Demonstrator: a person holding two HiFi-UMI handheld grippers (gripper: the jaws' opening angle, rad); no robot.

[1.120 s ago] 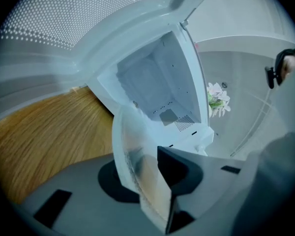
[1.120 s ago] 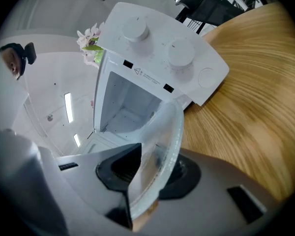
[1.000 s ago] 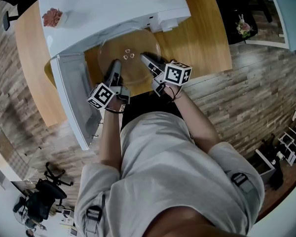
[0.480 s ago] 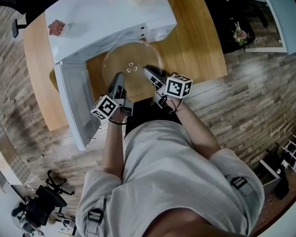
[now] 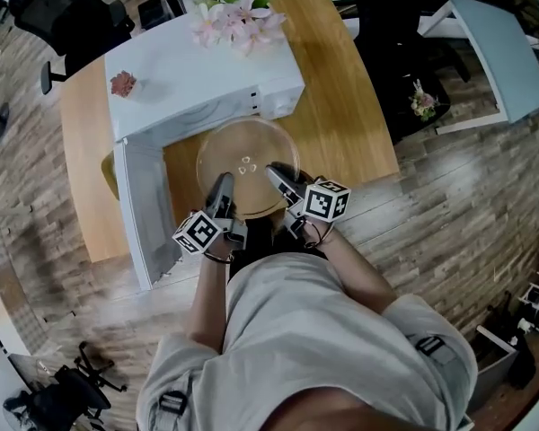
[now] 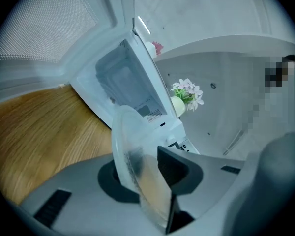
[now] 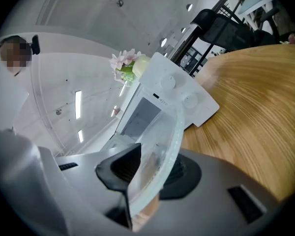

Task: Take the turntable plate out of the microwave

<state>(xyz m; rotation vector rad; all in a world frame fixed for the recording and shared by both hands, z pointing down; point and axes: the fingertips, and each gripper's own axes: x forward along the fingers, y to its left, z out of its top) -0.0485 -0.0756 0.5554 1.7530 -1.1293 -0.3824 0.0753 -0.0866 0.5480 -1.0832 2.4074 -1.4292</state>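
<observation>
The clear glass turntable plate (image 5: pixel 247 167) hangs above the wooden table in front of the white microwave (image 5: pixel 202 83), held level between both grippers. My left gripper (image 5: pixel 223 187) is shut on the plate's near left rim; in the left gripper view the plate (image 6: pixel 137 171) stands edge-on between the jaws. My right gripper (image 5: pixel 277 175) is shut on the near right rim, and the right gripper view shows the plate (image 7: pixel 160 151) clamped the same way. The microwave (image 6: pixel 132 90) cavity is open and bare of the plate.
The microwave door (image 5: pixel 144 209) swings out to the left over the table edge. Pink flowers (image 5: pixel 238 12) stand behind the microwave. The wooden table (image 5: pixel 341 115) runs to the right; office chairs (image 5: pixel 49 3) stand on the plank floor.
Both grippers have drawn the plate out from the microwave and lifted it toward me. The head view has shifted, so more of the table's far side shows.
</observation>
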